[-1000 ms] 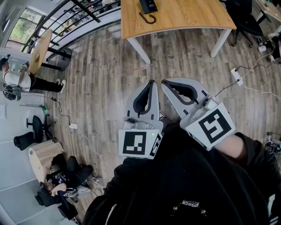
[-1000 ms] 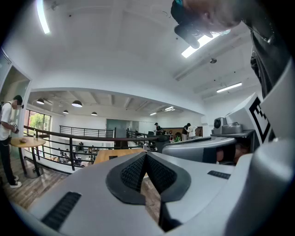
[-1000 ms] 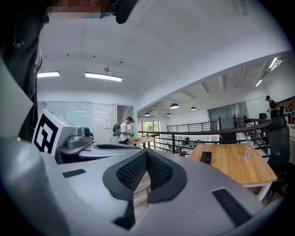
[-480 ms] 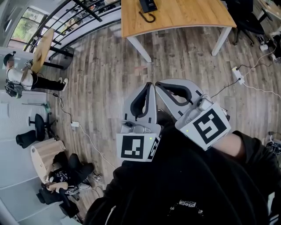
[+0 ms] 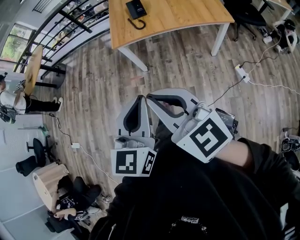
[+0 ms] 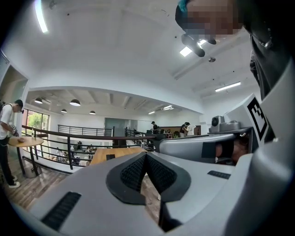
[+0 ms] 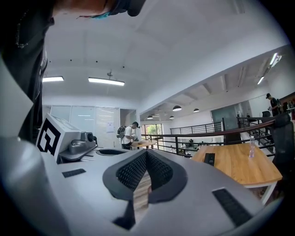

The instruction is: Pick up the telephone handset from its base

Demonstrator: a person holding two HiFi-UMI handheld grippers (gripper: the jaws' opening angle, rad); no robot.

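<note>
The black telephone (image 5: 136, 8) sits far off on a wooden table (image 5: 178, 16), its curled cord (image 5: 137, 23) lying beside it. The left gripper view catches it as a dark patch (image 6: 110, 156), and in the right gripper view it lies flat on the tabletop (image 7: 209, 158). Both grippers are held close to my chest over the wood floor, well short of the table. My left gripper (image 5: 142, 97) (image 6: 146, 154) is shut with nothing between its pads. My right gripper (image 5: 150, 97) (image 7: 146, 152) is shut and empty too, its tip beside the left one.
A power strip (image 5: 242, 72) with cables lies on the floor at the right. A black office chair (image 5: 248, 11) stands by the table's right end. A railing (image 5: 70, 28) runs along the left, with a person at a round table (image 5: 11, 101).
The table with the telephone has slid leftward in the head view as that view turned. Both grippers stay shut and side by side in front of my body.
</note>
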